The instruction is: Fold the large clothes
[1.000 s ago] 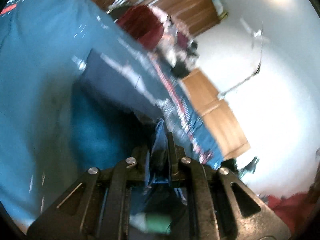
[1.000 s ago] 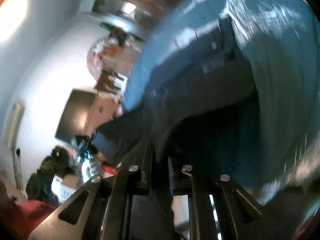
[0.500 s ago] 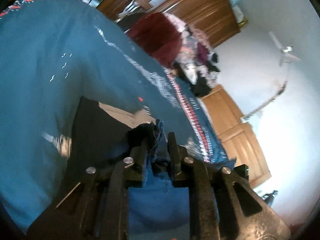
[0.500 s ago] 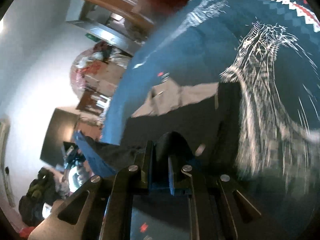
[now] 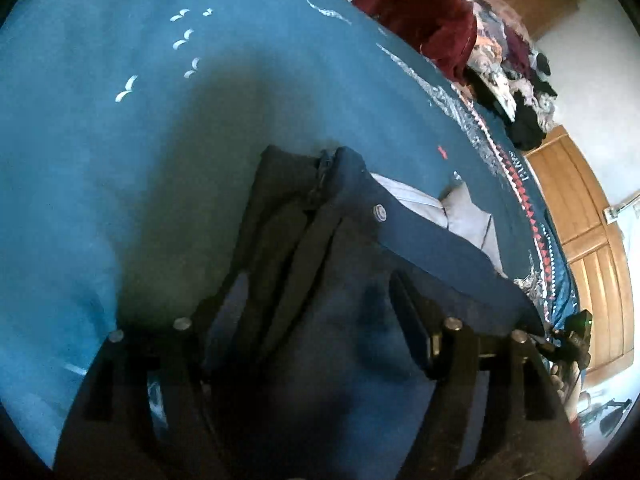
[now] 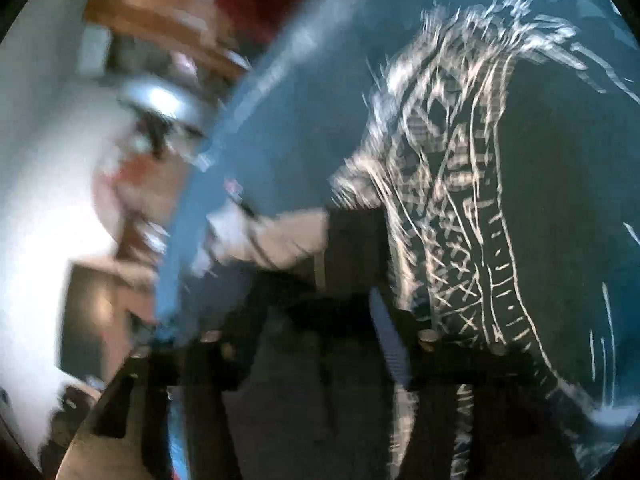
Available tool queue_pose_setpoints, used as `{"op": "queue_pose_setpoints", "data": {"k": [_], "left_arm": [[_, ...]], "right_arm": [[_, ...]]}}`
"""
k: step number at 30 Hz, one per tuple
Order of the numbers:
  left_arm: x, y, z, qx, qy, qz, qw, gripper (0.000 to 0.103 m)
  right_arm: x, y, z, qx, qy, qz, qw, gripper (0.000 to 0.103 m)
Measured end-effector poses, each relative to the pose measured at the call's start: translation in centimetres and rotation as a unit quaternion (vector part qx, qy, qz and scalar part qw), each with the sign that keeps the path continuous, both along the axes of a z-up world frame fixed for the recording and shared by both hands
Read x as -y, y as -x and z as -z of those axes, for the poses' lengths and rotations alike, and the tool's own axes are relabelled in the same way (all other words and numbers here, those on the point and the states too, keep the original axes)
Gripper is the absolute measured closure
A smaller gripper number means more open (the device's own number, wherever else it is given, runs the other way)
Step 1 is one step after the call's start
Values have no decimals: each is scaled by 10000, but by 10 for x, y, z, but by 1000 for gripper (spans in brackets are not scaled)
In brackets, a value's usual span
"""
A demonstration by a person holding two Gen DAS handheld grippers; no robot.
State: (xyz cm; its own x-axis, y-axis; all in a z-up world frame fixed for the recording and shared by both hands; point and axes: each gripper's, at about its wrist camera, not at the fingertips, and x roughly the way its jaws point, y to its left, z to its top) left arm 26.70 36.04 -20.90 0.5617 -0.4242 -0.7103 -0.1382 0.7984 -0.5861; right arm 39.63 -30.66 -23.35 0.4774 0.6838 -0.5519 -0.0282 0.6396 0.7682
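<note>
Both grippers' jaws, clamped on dark cloth half a second ago, now stand wide apart. Left gripper (image 5: pixel 320 320) hovers low over the dark navy trousers (image 5: pixel 420 240), which lie flat on the teal bedspread (image 5: pixel 100 140) between and ahead of its jaws, silver button (image 5: pixel 379 212) and pale pocket lining (image 5: pixel 468 216) just beyond. Right gripper (image 6: pixel 320 340), in a blurred view, has the same garment under its jaws.

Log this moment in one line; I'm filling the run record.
left gripper: open over trousers | right gripper: open, blurred | trousers on blue bedspread, waistband button showing
</note>
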Motion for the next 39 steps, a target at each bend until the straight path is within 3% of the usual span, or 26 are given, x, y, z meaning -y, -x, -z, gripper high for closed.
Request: {"op": "queue_pose_setpoints", "data": {"k": [1, 4, 6, 7, 9, 12, 14, 15, 18, 20, 24, 26, 28, 29, 30, 32, 33, 35, 39], "left_arm": [[-2, 4, 1, 31, 17, -20, 10000, 32], [-8, 8, -3, 62, -68, -98, 9999, 31], [-10, -1, -8, 99, -103, -145, 9998, 31], [-9, 1, -14, 161, -162, -175, 9996, 31], [-5, 7, -27, 342, -311, -146, 9988, 31], [9, 30, -43, 540, -574, 238, 9966, 31], [18, 38, -31, 246, -1231, 427, 9912, 31], [11, 40, -11, -186, -1434, 353, 9889, 32], [-19, 50, -4, -205, -967, -43, 9951, 54], [-22, 58, -19, -79, -1170, -207, 9929, 53], [-5, 90, -52, 696, -838, 337, 9935, 49], [3, 101, -40, 542, -791, 606, 9935, 46], [-6, 111, -14, 69, -967, 508, 9940, 47], [-14, 118, -1, -127, -1042, 407, 9936, 50], [-24, 129, 6, -84, -914, 334, 9952, 66], [-44, 149, 5, 0, -567, 78, 9984, 76], [-53, 159, 0, -12, -667, -105, 9977, 80], [-61, 172, -7, -65, -781, -364, 9963, 76], [-47, 189, -28, 411, 146, -473, 9979, 50]], "right_arm": [[1, 2, -3, 67, -40, 36, 10000, 30], [-6, -4, 2, -6, 280, -32, 9996, 30], [-17, -9, 6, -71, 620, -167, 9979, 36], [-23, -10, 7, -88, 801, -224, 9965, 45], [-38, -11, 2, -58, 1452, -240, 9891, 47], [-59, 2, -9, 274, 1693, -462, 9841, 47], [-71, 12, -3, 393, 1937, -681, 9779, 47], [-74, 12, 12, 218, 2037, -780, 9757, 48], [-66, 17, 24, 163, 2010, -712, 9769, 60], [-68, 27, 6, 218, 2184, -650, 9735, 54], [-98, 81, -30, 893, 2071, -1101, 9680, 54], [-109, 105, -27, 973, 2002, -1335, 9657, 54], [-115, 126, -9, 790, 2072, -1505, 9634, 51], [-116, 135, 2, 659, 2107, -1533, 9632, 52], [-111, 143, 11, 604, 2115, -1491, 9640, 53], [-99, 158, 12, 761, 2006, -1367, 9671, 55], [-93, 163, 11, 704, 1965, -1289, 9694, 55], [-86, 175, 6, 647, 1992, -1114, 9715, 50], [-84, 212, -3, 745, 2147, -904, 9696, 41]]}}
